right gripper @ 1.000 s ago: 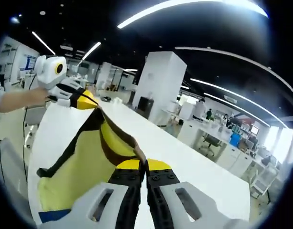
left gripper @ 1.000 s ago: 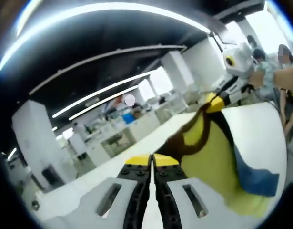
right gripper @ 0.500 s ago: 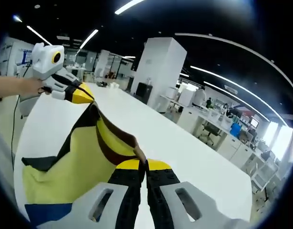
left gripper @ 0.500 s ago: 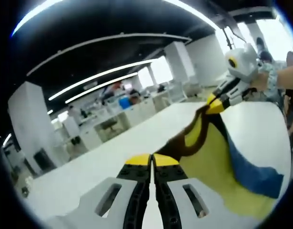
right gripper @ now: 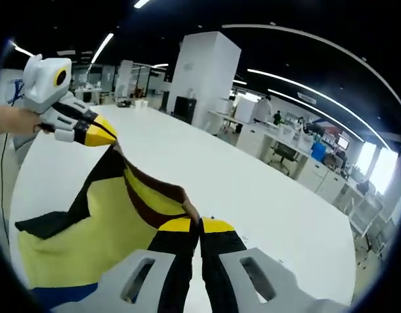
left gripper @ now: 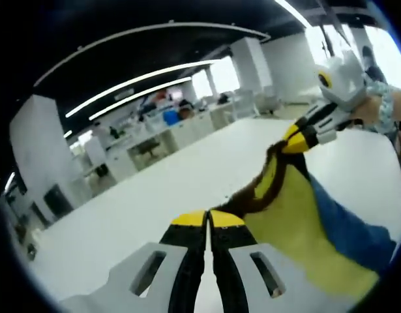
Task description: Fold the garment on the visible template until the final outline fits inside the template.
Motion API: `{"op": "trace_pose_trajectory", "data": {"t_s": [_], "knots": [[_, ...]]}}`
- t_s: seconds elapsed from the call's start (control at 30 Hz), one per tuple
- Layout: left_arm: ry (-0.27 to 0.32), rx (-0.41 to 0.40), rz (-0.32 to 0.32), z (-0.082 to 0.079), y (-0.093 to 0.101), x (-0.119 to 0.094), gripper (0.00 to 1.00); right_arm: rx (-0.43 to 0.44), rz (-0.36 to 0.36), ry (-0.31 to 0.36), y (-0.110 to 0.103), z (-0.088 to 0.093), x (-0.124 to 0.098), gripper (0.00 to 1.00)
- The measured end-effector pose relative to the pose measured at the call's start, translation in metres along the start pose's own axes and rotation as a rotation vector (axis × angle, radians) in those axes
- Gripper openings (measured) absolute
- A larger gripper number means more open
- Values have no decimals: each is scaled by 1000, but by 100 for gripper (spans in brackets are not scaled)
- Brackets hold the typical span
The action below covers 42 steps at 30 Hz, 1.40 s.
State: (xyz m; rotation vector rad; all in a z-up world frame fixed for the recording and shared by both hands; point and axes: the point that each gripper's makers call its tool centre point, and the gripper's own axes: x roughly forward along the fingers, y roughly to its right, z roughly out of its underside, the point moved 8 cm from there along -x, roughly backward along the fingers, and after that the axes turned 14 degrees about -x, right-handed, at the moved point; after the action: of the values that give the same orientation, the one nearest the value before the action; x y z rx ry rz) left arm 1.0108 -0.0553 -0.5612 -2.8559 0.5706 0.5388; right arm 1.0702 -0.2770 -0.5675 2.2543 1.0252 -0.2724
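— What was counted out there?

— One garment [left gripper: 298, 222] was seen, yellow with dark brown and black bands and a blue panel, and two grippers. One white table [left gripper: 154, 195] was spread beneath all of it.

— And the left gripper [left gripper: 207, 220]?

— Its yellow-tipped jaws were pressed together, and a dark brown edge of the garment was pinched between them. In the right gripper view the same tool [right gripper: 102, 134] was caught at the far corner of the cloth, a hand [right gripper: 11, 120] wrapped behind it.

— The right gripper [right gripper: 200, 225]?

— Clamped as well, jaws closed on the brown hem right at the tips. In the left gripper view it [left gripper: 293, 142] was seen gripping the opposite corner.

— So where was the garment [right gripper: 102, 228] placed?

— It was stretched between the two tools, its top edge lifted off the table [right gripper: 265, 195], while the yellow body and the blue part were hung down toward the tabletop. A template could not be made out.
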Motion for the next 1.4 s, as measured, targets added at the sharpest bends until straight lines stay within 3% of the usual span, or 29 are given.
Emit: {"op": "trace_pose_trajectory", "data": {"t_s": [0.07,0.13,0.23,0.37,0.53,0.7,0.83,0.97,1.07,1.27,1.4], "knots": [[-19,13,6,-1,4,0,0,7,-6,-11,-5,2,3,3],[-53,18,1,5,2,14,0,-6,-2,-26,-8,6,5,4],[-91,36,-3,12,-1,26,0,-65,-13,-70,-10,11,9,4],[-102,-51,-24,14,-8,35,0,-67,-2,-97,-11,14,13,4],[-139,-96,-61,19,-19,46,0,-2,3,-130,-2,21,30,4],[-171,-90,-61,25,-14,48,0,49,3,-145,-4,25,34,5],[-173,-64,-72,25,-11,51,0,59,13,-140,8,28,47,7],[-197,-43,-67,30,-9,54,6,44,5,-153,6,31,43,7],[-203,-54,-55,32,-14,61,7,81,-1,-144,5,34,39,9],[-204,-81,-31,37,-3,56,12,72,-17,-144,0,37,29,13],[-181,-97,-20,32,3,49,16,77,-40,-131,-6,39,23,16]]}}
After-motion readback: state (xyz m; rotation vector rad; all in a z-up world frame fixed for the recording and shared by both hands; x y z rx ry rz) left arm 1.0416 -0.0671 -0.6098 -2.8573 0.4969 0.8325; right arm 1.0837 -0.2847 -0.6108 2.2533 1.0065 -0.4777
